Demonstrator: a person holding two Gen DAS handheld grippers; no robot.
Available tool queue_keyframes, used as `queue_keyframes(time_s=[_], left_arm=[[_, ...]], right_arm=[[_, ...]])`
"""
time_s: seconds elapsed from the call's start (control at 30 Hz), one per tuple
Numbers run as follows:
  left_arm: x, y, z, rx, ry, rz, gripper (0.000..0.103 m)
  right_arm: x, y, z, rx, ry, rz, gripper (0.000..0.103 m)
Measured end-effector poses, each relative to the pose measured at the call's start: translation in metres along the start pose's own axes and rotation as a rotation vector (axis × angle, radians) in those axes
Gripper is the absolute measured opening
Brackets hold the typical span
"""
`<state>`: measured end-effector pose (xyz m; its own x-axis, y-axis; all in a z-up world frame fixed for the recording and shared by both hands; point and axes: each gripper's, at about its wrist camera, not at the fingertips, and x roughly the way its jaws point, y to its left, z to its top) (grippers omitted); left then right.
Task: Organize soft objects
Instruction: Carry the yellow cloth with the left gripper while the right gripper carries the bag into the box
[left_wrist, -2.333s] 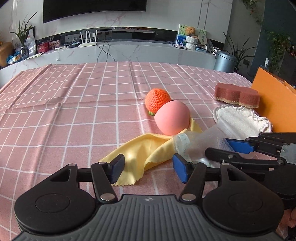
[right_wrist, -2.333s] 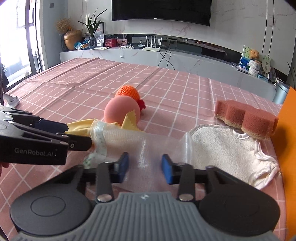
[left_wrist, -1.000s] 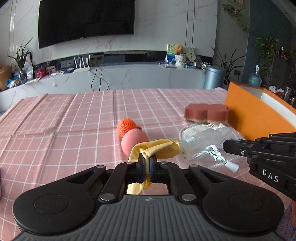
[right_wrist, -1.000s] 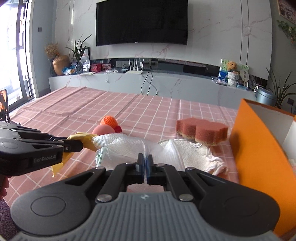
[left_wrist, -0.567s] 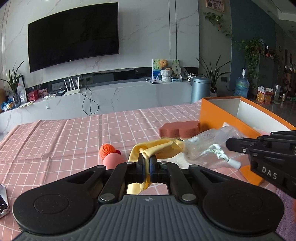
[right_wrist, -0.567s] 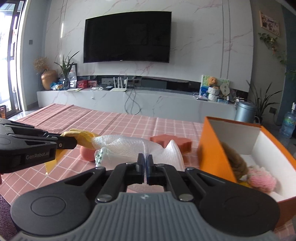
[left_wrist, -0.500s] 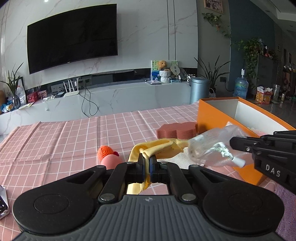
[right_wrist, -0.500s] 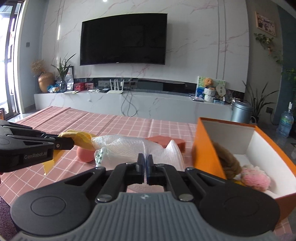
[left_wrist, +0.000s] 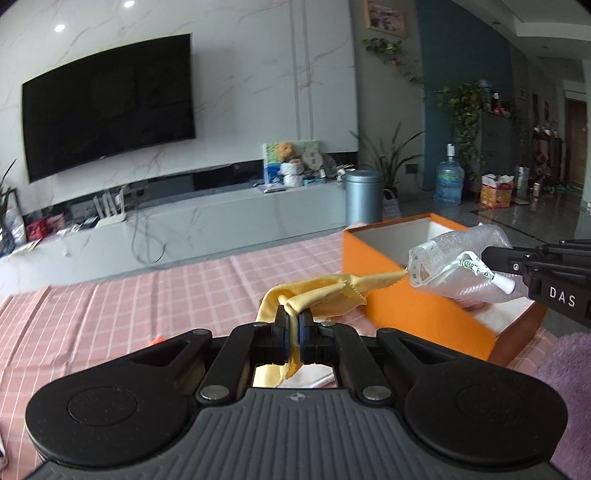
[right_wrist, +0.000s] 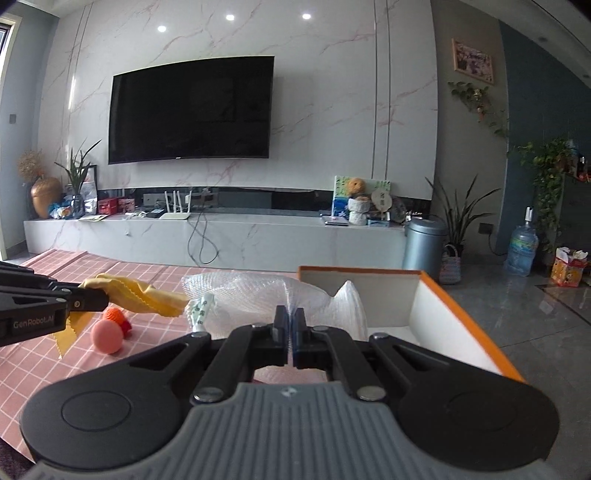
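Holding a crumpled yellow cloth (left_wrist: 321, 293) and a clear mesh bag (right_wrist: 258, 299).
Our left gripper (left_wrist: 291, 326) pinches the cloth; our right gripper (right_wrist: 290, 325) clamps the bag just ahead, above the orange box (right_wrist: 461, 306).

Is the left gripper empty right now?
No, the left gripper is shut on the yellow cloth, which is pinched between its blue pads and trails toward the mesh bag.
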<state>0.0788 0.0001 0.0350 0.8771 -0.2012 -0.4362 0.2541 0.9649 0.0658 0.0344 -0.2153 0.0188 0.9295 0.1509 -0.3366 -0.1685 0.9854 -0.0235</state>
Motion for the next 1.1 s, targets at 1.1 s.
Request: queue_keyframes(time_s=[1.1], left_arm=[[0.18,-0.154,0.05,0.407,0.13,-0.261,0.005]], right_arm=[[0.132,-0.154,0.038,-0.097,0.271,-0.081,0.0]])
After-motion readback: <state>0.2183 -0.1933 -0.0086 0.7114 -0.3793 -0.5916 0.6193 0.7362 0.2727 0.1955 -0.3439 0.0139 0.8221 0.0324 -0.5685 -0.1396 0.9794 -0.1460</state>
